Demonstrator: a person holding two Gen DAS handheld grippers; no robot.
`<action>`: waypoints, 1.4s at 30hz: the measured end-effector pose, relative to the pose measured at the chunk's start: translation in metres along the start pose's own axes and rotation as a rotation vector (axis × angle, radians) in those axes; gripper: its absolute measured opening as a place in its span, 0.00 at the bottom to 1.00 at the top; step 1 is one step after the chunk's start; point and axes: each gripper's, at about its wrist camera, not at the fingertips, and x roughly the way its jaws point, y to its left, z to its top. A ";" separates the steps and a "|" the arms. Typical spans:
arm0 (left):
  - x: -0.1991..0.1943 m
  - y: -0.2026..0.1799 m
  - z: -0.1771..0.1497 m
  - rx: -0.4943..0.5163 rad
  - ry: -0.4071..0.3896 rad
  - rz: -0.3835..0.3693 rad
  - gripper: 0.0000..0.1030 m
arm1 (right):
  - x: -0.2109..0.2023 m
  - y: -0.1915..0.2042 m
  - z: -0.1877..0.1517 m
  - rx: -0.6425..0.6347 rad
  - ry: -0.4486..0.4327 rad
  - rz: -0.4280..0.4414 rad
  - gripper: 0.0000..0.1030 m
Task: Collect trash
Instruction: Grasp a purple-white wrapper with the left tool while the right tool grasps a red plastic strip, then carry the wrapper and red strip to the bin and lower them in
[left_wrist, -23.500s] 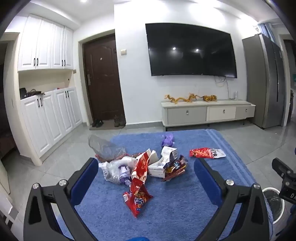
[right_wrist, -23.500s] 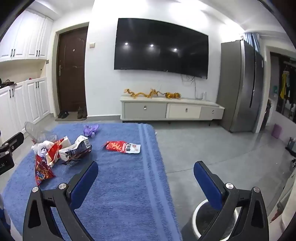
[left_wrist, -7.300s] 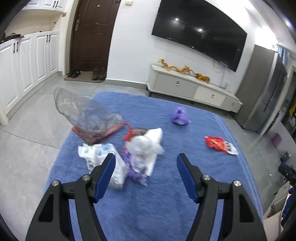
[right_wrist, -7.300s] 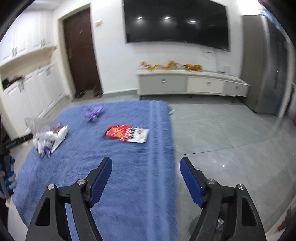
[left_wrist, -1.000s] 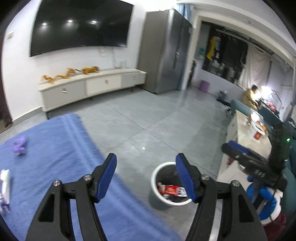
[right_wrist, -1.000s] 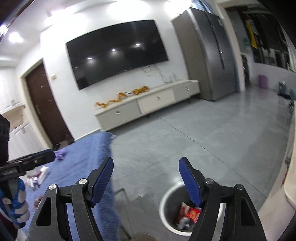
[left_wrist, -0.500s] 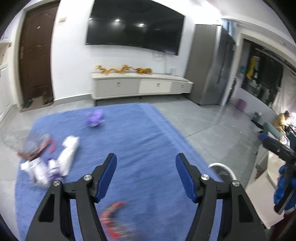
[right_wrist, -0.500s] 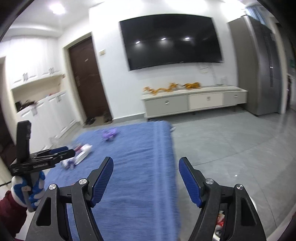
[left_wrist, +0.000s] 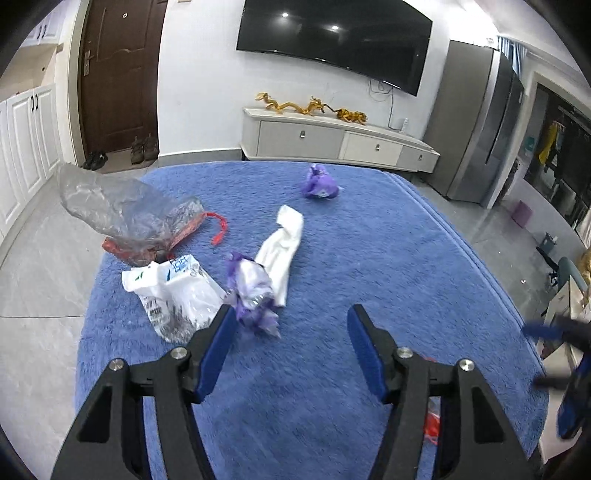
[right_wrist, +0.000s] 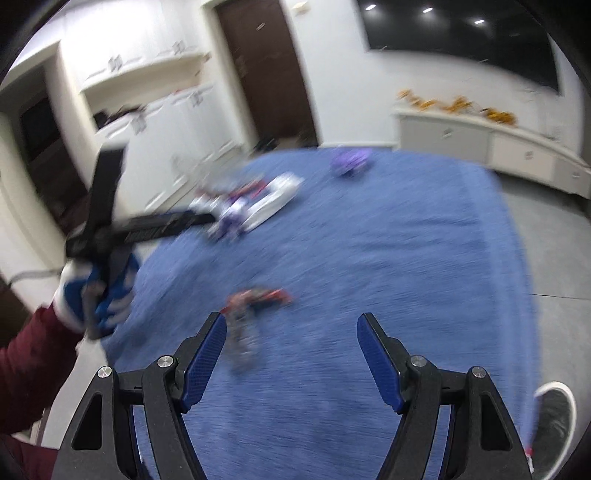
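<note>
Trash lies scattered over the blue rug, most of it toward the rug's left side. We hold both tongs with their jaws spread wide and nothing between them: the left gripper hovers just short of a purple and clear wrapper, and the right gripper hangs over bare rug near a red wrapper.

Motion blur smears the whole right wrist view, so we cannot make out that red wrapper's print or exact shape. In the left wrist view a scrap of red shows only in slivers behind the right-hand finger. The right gripper itself appears at the far right edge there as a dark and blue smear. The white bin is cut off at the lower right corner of the right wrist view.

Left of the purple wrapper we see a white plastic bag with blue characters and a barcode label, too small for us to read. A white crumpled sleeve touches the wrapper's far side. Farther left sits a clear bag with a red drawstring, and a purple wad lies alone at the far end.
</note>
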 end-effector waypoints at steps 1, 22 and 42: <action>0.005 0.004 0.002 -0.002 0.003 -0.002 0.55 | 0.014 0.009 -0.001 -0.019 0.031 0.024 0.69; 0.077 0.027 0.009 -0.071 0.093 -0.026 0.27 | 0.076 0.029 -0.013 -0.045 0.173 0.107 0.23; 0.000 -0.009 -0.021 -0.090 0.016 -0.043 0.26 | -0.007 -0.004 -0.030 0.054 0.002 0.123 0.08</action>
